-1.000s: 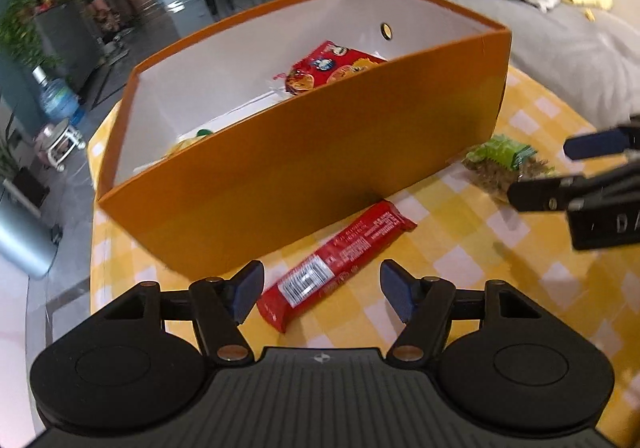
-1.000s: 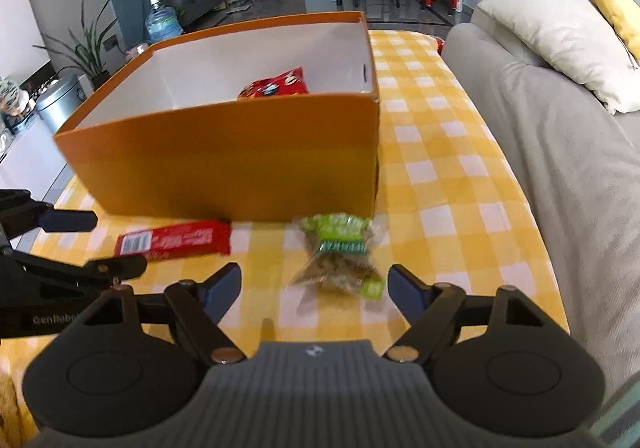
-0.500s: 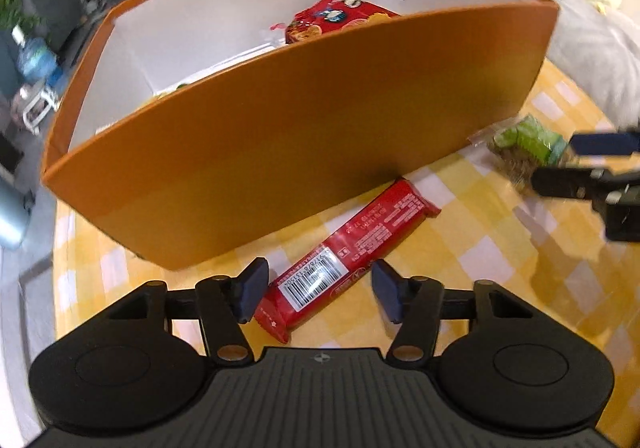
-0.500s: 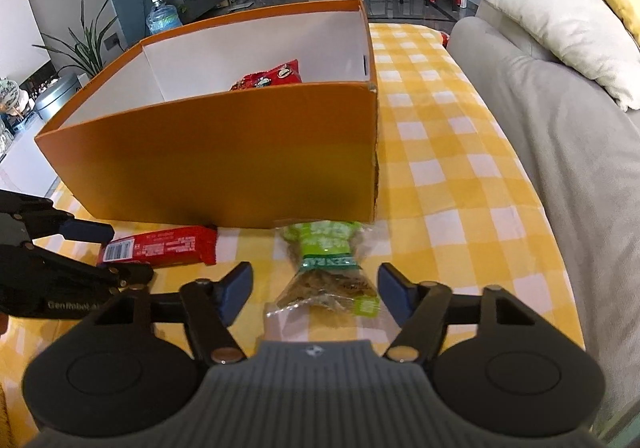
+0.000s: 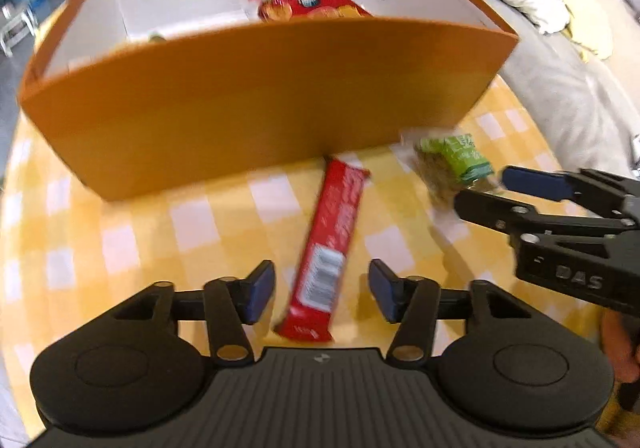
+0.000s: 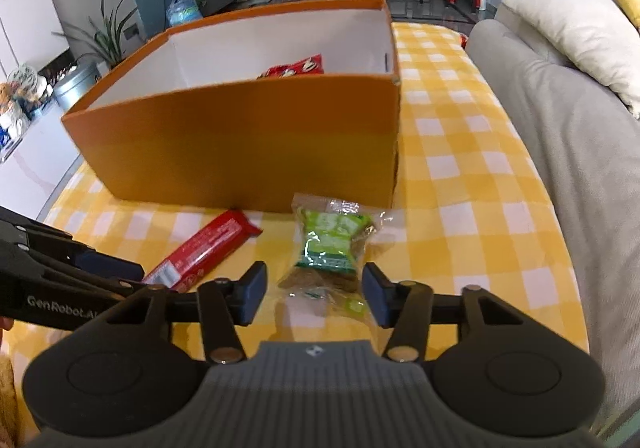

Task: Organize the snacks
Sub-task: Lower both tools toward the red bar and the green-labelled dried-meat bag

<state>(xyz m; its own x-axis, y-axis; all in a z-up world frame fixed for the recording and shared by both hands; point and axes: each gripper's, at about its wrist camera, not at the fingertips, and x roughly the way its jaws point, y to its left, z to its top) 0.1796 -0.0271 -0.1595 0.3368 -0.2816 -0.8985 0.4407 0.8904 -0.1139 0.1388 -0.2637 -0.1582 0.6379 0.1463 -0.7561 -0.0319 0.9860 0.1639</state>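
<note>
An orange box (image 5: 256,95) with a white inside stands on the yellow checked table and holds a red snack bag (image 5: 316,3). A long red bar (image 5: 332,244) lies in front of it, its near end between the open fingers of my left gripper (image 5: 322,296). A green and clear snack packet (image 6: 332,248) lies right of the bar; my right gripper (image 6: 314,298) is open with its fingers either side of the packet's near end. The box (image 6: 248,143), bar (image 6: 204,252) and left gripper (image 6: 132,278) show in the right wrist view. The right gripper (image 5: 488,187) and packet (image 5: 452,163) show in the left wrist view.
A grey sofa (image 6: 568,151) with a cream pillow (image 6: 572,35) runs along the table's right edge. The checked tablecloth (image 6: 472,207) stretches right of the box. Plants, a water bottle (image 6: 182,9) and dining chairs stand far behind.
Both grippers have moved forward and down. The left one swung so the red bar now lies lengthwise between its fingers. The green packet now sits between the right fingers.
</note>
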